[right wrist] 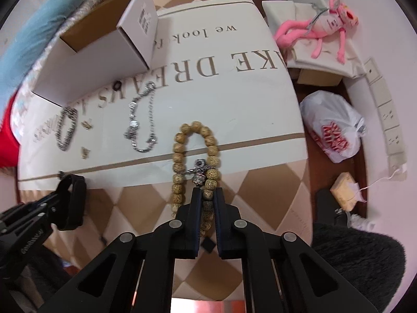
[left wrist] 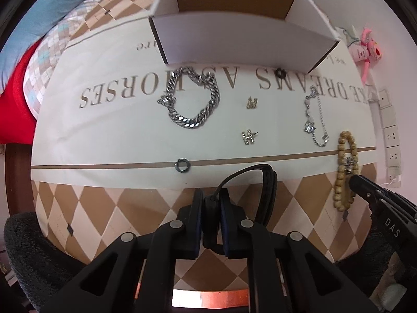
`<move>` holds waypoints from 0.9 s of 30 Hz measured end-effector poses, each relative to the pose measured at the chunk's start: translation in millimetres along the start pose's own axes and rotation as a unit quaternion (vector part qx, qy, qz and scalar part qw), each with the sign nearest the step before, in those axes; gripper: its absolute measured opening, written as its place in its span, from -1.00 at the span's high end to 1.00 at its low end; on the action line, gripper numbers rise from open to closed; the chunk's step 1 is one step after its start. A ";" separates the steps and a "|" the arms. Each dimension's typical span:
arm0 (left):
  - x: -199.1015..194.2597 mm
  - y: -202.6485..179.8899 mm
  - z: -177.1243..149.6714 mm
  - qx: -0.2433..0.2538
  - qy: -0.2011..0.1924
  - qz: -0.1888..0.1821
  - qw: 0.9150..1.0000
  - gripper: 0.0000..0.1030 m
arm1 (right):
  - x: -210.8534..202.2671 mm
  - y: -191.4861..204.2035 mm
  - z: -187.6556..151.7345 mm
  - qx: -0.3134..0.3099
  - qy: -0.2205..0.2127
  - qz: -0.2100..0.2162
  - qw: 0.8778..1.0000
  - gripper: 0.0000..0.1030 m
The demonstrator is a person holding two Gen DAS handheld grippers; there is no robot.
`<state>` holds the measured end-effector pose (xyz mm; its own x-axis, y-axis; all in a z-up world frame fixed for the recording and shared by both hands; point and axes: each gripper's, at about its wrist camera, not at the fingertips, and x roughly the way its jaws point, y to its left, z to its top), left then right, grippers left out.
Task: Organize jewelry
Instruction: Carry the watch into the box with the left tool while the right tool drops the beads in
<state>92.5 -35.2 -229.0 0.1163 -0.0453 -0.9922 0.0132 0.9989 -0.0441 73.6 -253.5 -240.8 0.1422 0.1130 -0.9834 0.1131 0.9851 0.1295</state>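
Note:
My left gripper (left wrist: 212, 195) points down and is shut on a black strap bracelet (left wrist: 268, 182) that lies looped on the checkered cloth. My right gripper (right wrist: 208, 191) is shut on the near end of a wooden bead bracelet (right wrist: 182, 135) with a small silver charm. On the white lettered runner (left wrist: 104, 130) lie a chunky silver chain bracelet (left wrist: 192, 99), a thin silver chain bracelet (left wrist: 314, 120), an M charm (left wrist: 252, 102), an H earring (left wrist: 249, 137) and a small ring (left wrist: 183, 165). An open white cardboard box (left wrist: 234, 39) stands behind them.
A small dark ring (left wrist: 280, 73) lies just before the box. A pink plush toy (right wrist: 323, 26) rests on stacked boxes at the right. A white plastic bag (right wrist: 336, 130) sits off the table's right edge, near wall sockets (right wrist: 388, 114). Red and blue bedding (left wrist: 15, 99) is at the left.

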 end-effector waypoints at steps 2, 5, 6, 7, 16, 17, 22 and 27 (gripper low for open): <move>-25.9 8.8 3.6 0.003 -0.006 -0.004 1.000 0.82 | -7.3 -2.9 -0.8 0.010 -0.006 0.019 1.000 0.82; -50.9 18.2 7.9 0.005 -0.022 -0.014 1.000 0.82 | -23.9 0.8 0.4 0.017 -0.018 0.046 0.999 0.82; -59.0 20.4 11.0 0.005 -0.029 -0.018 0.999 0.82 | -30.3 3.4 1.3 0.018 -0.023 0.053 0.998 0.82; -65.7 22.3 15.3 0.005 -0.035 -0.023 0.999 0.82 | -36.9 6.0 3.3 0.017 -0.029 0.060 0.998 0.82; -100.1 12.5 85.3 -0.005 -0.074 -0.058 0.996 0.82 | -115.4 39.9 52.7 0.000 -0.094 0.135 0.986 0.82; -101.3 12.8 94.3 -0.008 -0.074 -0.059 0.995 0.82 | -121.2 42.0 61.8 -0.003 -0.100 0.143 0.985 0.82; -84.3 20.3 146.9 -0.009 -0.069 -0.048 0.996 0.82 | -131.0 68.6 110.6 -0.023 -0.115 0.158 0.980 0.82; -55.5 22.8 186.2 -0.011 -0.035 -0.063 0.997 0.79 | -100.7 84.1 157.7 -0.035 -0.090 0.152 0.984 0.82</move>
<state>271.2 -11.4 -153.1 0.1833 -0.1693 -0.9684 0.0107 0.9853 -0.1703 223.9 -202.5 -110.8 0.3307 0.3846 -0.8618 -0.0276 0.9168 0.3985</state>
